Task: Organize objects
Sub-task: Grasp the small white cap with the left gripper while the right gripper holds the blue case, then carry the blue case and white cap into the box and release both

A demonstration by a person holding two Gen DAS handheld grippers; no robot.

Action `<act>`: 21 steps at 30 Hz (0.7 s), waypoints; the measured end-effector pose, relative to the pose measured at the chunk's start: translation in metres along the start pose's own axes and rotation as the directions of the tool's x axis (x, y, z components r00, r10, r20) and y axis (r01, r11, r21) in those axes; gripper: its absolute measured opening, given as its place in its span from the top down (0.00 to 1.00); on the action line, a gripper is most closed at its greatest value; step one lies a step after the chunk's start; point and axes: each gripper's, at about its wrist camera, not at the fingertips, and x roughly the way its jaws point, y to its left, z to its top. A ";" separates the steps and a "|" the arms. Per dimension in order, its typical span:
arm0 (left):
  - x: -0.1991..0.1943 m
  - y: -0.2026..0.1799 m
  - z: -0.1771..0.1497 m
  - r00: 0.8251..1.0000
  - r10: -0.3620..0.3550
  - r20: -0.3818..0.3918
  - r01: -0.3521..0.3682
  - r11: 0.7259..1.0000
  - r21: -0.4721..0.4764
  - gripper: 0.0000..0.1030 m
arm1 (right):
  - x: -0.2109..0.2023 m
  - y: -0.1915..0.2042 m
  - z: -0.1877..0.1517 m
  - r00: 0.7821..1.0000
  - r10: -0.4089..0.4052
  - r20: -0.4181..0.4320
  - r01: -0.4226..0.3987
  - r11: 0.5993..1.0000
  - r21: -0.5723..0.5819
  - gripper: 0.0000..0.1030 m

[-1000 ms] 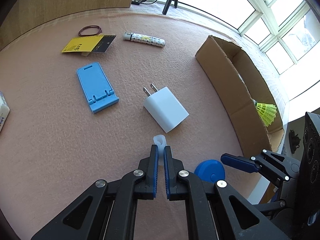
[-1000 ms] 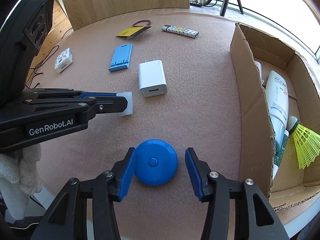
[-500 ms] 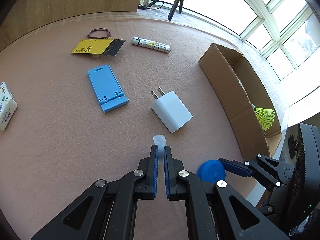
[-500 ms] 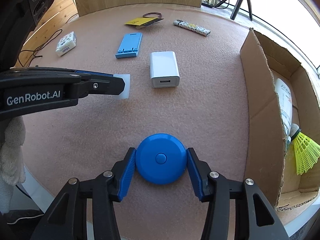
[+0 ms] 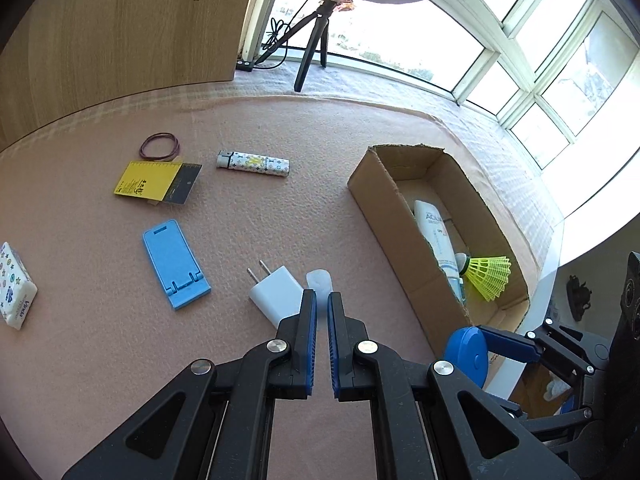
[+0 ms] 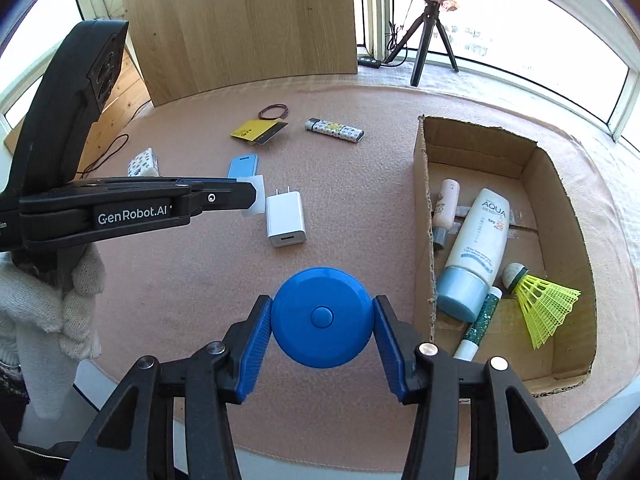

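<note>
Cataloguing: pink felt table (image 6: 208,288), items placed relative to the cardboard box (image 6: 424,216).
Right gripper (image 6: 322,320): pads pressed on both sides of a round blue tape measure (image 6: 322,316), flat face with centre button up; held above the table, just left of the box's near corner.
Left gripper (image 5: 322,300): jaws nearly together, pinching a small translucent white cap (image 5: 319,280) that sticks out past the tips; it hangs over the table left of the box.
Left gripper pose: seen side-on in the right wrist view (image 6: 256,196), lying roughly level and pointing toward the box; a white-gloved hand (image 6: 48,304) below its body.
White USB charger (image 6: 285,220): flat on the table left of the box, long axis running away from the camera, prongs at the far end, port at the near end.
Patterned lighter (image 5: 252,164): left of the box's far end, lying crosswise, metal head away from the box.
Blue phone stand (image 5: 174,264): farther left than the charger, flat.
Yellow card (image 5: 148,180), rubber band (image 5: 159,146), tissue pack (image 5: 14,284): farthest from the box.
Box contents: Aqua sunscreen tube (image 6: 476,252), cap toward the near end; yellow shuttlecock (image 6: 544,304), cork toward the tube.
Right view only: small beige tube (image 6: 444,204), glittery green tube (image 6: 480,324).
</note>
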 end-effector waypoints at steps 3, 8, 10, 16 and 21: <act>0.003 -0.018 0.016 1.000 -0.018 0.021 0.017 1.000 0.024 0.95 | -0.018 -0.017 0.005 0.999 -0.016 0.036 0.016 1.000 0.025 0.55; 0.017 -0.052 0.042 0.998 -0.047 0.036 0.045 0.997 0.061 0.95 | -0.037 -0.050 0.008 0.996 -0.062 0.068 0.057 0.996 0.069 0.55; 0.024 -0.065 0.051 0.997 -0.059 0.040 0.056 0.996 0.073 0.95 | -0.039 -0.064 0.008 0.994 -0.079 0.071 0.073 0.993 0.089 0.55; 0.058 -0.103 0.071 0.996 -0.081 0.032 0.077 0.992 0.105 0.95 | -0.042 -0.102 0.004 0.989 -0.131 0.070 0.121 0.984 0.133 0.55; 0.089 -0.125 0.080 0.996 -0.085 0.010 0.083 0.990 0.117 0.95 | -0.036 -0.124 0.003 0.987 -0.154 0.055 0.144 0.978 0.149 0.55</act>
